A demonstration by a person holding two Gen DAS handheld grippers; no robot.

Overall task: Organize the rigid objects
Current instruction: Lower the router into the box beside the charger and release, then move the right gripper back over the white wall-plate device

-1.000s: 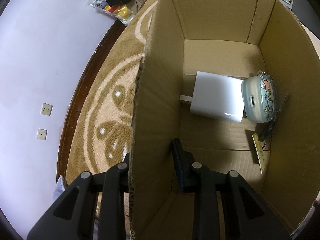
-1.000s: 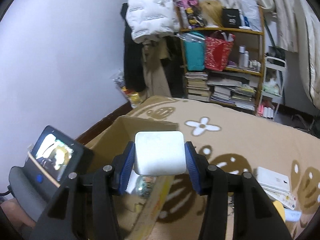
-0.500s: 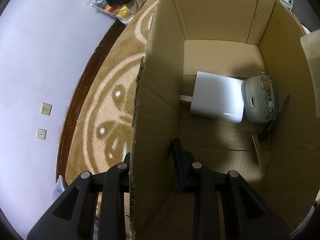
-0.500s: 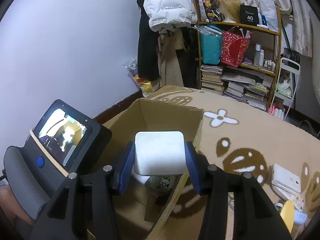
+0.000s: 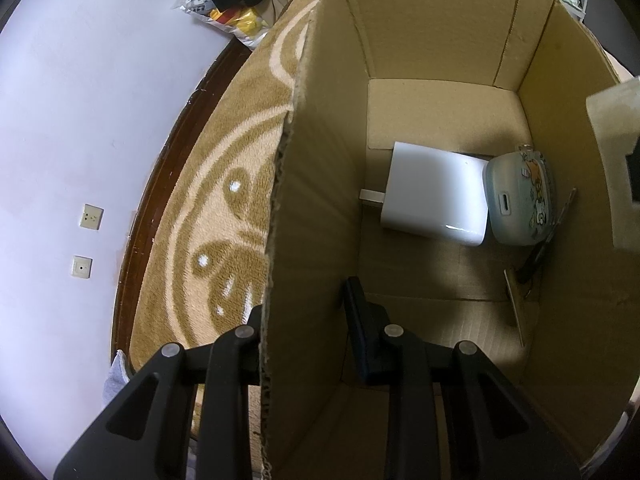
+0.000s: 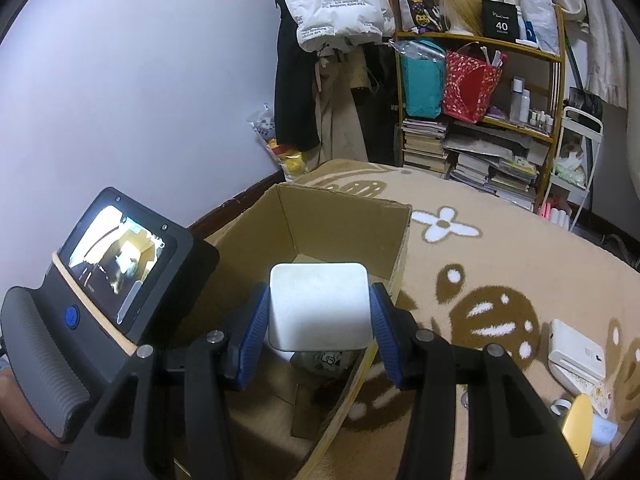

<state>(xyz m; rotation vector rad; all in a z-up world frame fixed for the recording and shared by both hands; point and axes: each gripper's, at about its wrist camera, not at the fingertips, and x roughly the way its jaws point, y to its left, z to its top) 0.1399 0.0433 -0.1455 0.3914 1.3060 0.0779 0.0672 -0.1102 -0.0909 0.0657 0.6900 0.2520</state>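
While the left tool (image 5: pixel 308 320) stands clamped on the near wall of the cardboard box (image 5: pixel 316 208), one finger outside and one inside, the right tool (image 6: pixel 319 322) grips a white rounded block (image 6: pixel 319 312) between its blue pads (image 6: pixel 252 332).

Block: squarish face with rounded corners toward the camera; its long axis cannot be told from this view. It hangs above the open box, near the box's right-hand wall, and shows at the right edge of the left wrist view.

Box: open top, upright on a tan patterned carpet (image 6: pixel 500 248) close to a pale wall.

Box contents: a white flat charger (image 5: pixel 434 194) lying flat, its prong end pointing toward the wall the left tool holds, long axis across the floor of the box; a pale green rounded case (image 5: pixel 518 200) with cartoon print, touching the charger's far end; a thin dark item against the right wall, too small to identify.

Outside the box, on the carpet: a white flat device (image 6: pixel 576 354).
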